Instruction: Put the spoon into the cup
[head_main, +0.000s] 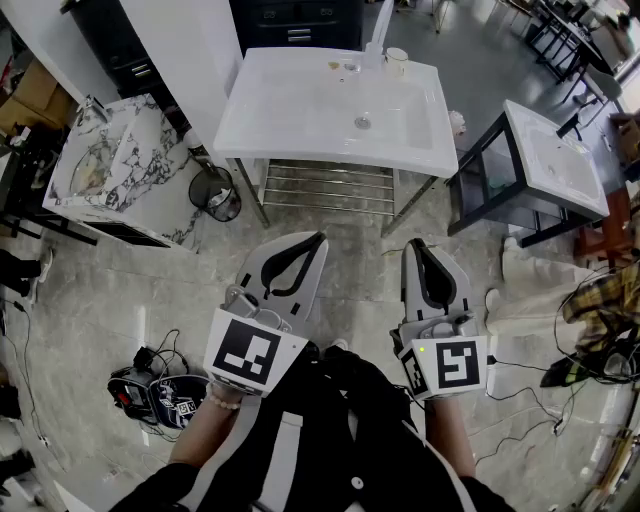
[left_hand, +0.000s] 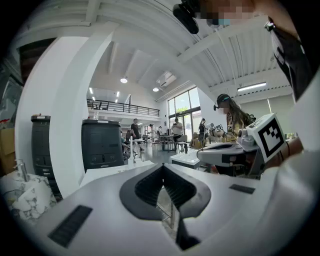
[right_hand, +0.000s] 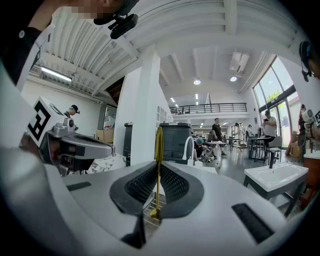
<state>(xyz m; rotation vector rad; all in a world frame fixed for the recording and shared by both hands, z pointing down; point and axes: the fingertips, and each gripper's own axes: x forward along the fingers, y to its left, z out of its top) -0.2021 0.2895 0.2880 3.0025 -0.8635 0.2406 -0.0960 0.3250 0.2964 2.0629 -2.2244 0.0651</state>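
Gold spoon (right_hand: 158, 142) is sitting upright, clamped between the right gripper's (head_main: 415, 245) jaws, with one end poking up past the tips. The left gripper (head_main: 319, 240) is gripping nothing, jaws pressed together. Both are hovering over the grey floor (head_main: 340, 225), short of the white washbasin (head_main: 300, 110). The cup (head_main: 396, 62) is standing on its back rim beside the faucet (head_main: 379, 35).

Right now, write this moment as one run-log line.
left gripper: shut, empty | right gripper: shut on gold spoon | cup: on washbasin top beside faucet | spoon not yet in cup
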